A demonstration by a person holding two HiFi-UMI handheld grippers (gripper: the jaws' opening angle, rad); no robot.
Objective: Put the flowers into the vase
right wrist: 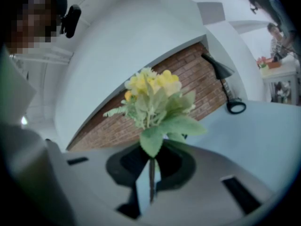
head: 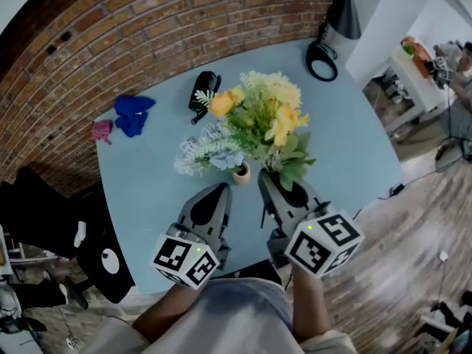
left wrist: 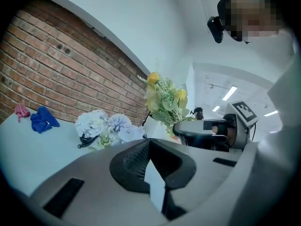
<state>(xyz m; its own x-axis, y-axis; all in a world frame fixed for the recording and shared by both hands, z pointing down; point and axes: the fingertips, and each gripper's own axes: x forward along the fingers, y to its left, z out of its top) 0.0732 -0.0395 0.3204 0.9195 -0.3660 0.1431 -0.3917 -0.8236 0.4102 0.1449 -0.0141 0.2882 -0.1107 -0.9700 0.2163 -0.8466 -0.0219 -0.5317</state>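
Yellow bunch (head: pixel 269 116): clamped by its stem (right wrist: pixel 151 180) in the right gripper (head: pixel 269 184), with the blooms upright above the jaws. The grip sits low on the stem, under the lowest leaf. I judge this leaves the cut end free to go down into the vase (head: pixel 241 173).

The vase stands on the blue table (head: pixel 147 190), just ahead of both gripper tips and close beside the held stem. The held bunch is not yet in it.

Pale bunch (head: pixel 205 153), white and blue: it appears to sit in the vase already, leaning left. That lean leaves the right side of the mouth open to the incoming stem.

Left gripper (head: pixel 220 190): jaws together, nothing between them. It sits just left of the vase, probably to steady it if it tips.

Count:
- Grippers: two.
- Vase: one.
- Flower bunches: two, one held and one at the vase.
- Lamp (head: pixel 333 28): one, at the table's far edge.
- Blue cloth (head: pixel 133 114): one.
- Pink scrap (head: pixel 101 130): one.
- Black item (head: pixel 203 91): one, behind the flowers, kind not determinable.

The last four lie well apart from the work.
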